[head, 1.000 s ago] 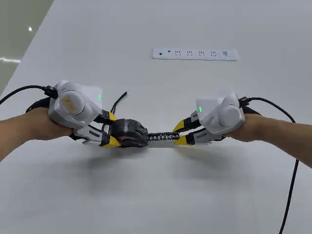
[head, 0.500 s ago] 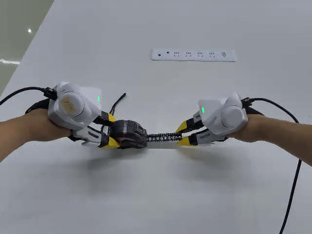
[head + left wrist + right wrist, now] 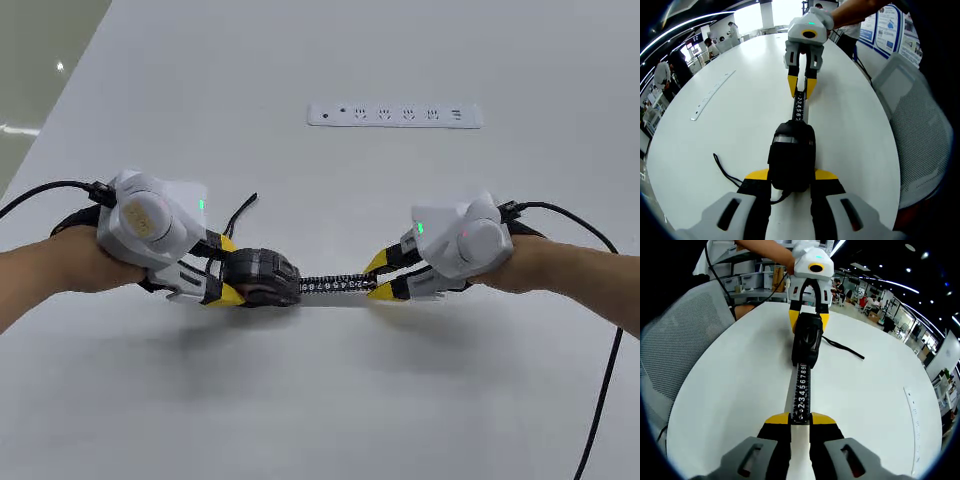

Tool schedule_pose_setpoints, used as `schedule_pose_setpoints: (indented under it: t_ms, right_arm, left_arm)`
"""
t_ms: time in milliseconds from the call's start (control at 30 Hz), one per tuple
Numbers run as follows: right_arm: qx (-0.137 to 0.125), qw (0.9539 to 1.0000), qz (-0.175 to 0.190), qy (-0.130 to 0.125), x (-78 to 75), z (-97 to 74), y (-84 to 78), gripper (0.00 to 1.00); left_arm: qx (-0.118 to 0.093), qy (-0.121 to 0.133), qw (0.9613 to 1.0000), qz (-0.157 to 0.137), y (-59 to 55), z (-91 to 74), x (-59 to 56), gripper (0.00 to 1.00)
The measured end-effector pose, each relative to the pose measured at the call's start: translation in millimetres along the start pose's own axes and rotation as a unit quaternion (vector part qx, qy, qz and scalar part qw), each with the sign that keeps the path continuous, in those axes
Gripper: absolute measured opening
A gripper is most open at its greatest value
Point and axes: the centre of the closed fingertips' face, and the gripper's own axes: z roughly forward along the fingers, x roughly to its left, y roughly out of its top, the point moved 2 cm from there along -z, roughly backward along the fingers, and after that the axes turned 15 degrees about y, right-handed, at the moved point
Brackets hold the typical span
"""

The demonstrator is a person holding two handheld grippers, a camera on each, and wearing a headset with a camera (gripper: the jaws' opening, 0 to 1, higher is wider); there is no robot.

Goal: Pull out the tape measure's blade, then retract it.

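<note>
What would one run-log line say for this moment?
left hand-held gripper: shut on tape measure | right hand-held gripper: shut on blade tip | blade: partly out

left gripper (image 3: pixel 791 176): yellow-tipped jaws clamped on both sides of the tape measure (image 3: pixel 791 152).
tape measure: black case; thin black strap (image 3: pixel 724 169) trails onto the white table (image 3: pixel 740 120).
blade (image 3: pixel 798 107): drawn out a short way, straight, numerals showing.
right gripper (image 3: pixel 801 89): yellow tips closed on the blade's far end.
power strip (image 3: pixel 712 95): flat on the table, well apart from the blade.
</note>
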Motion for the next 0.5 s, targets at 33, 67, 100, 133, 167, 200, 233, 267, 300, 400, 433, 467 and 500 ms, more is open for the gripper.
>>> schedule_pose_setpoints:
  t_ms: [33, 67, 100, 133, 167, 200, 233, 267, 300, 400, 433, 467, 500]
  right_arm:
    - [0.001, 1.0, -0.001, 0.0, 0.2, -0.3, -0.3, 0.12]
    - [0.001, 1.0, -0.001, 0.0, 0.6, -0.7, -0.7, 0.12]
    - [0.001, 1.0, -0.001, -0.001, 0.7, -1.1, -1.0, 0.12]
    - [0.002, 1.0, -0.001, -0.001, 0.9, -1.4, -1.3, 0.12]
    - [0.002, 1.0, -0.001, -0.001, 1.1, -2.0, -1.6, 0.12]
    - [0.002, 1.0, -0.001, -0.001, 1.4, -2.3, -1.7, 0.12]
    - [0.003, 1.0, -0.001, -0.001, 1.8, -2.5, -1.7, 0.12]
    - [0.003, 1.0, -0.001, -0.001, 2.1, -3.0, -1.8, 0.12]
    - [0.003, 1.0, -0.001, -0.002, 2.3, -3.4, -1.8, 0.12]
    - [0.005, 1.0, -0.001, -0.002, 2.7, -4.5, -2.5, 0.12]
    - [0.005, 1.0, -0.002, -0.002, 3.0, -4.9, -2.7, 0.12]
    - [0.006, 1.0, -0.002, -0.002, 3.2, -5.1, -3.0, 0.12]
    - [0.007, 1.0, -0.002, -0.002, 3.4, -5.5, -3.5, 0.12]
  left_arm:
    - [0.0, 0.0, 1.0, 0.0, 0.0, 0.0, 0.0, 0.25]
    - [0.0, 0.0, 1.0, 0.0, -0.1, 0.1, 0.0, 0.25]
    - [0.0, 0.0, 1.0, 0.0, -0.1, 0.1, 0.0, 0.25]
    - [0.0, 0.0, 1.0, 0.0, -0.1, 0.1, -0.1, 0.25]
    - [0.001, 0.0, 1.0, 0.0, -0.2, 0.1, -0.1, 0.25]
    - [0.001, 0.0, 1.0, 0.001, -0.3, 0.0, -0.1, 0.25]
    - [0.001, 0.0, 1.0, 0.001, -0.3, 0.0, -0.2, 0.25]
    - [0.001, 0.001, 1.0, 0.0, -0.4, -0.1, -0.2, 0.25]
    - [0.001, 0.001, 1.0, 0.0, -0.4, -0.1, -0.2, 0.25]
    - [0.0, 0.001, 1.0, 0.0, -0.5, -0.2, -0.4, 0.25]
    - [0.001, 0.001, 1.0, 0.0, -0.5, -0.1, -0.4, 0.25]
    - [0.001, 0.001, 1.0, 0.0, -0.5, -0.1, -0.4, 0.25]
    - [0.001, 0.001, 1.0, 0.0, -0.4, -0.1, -0.5, 0.25]
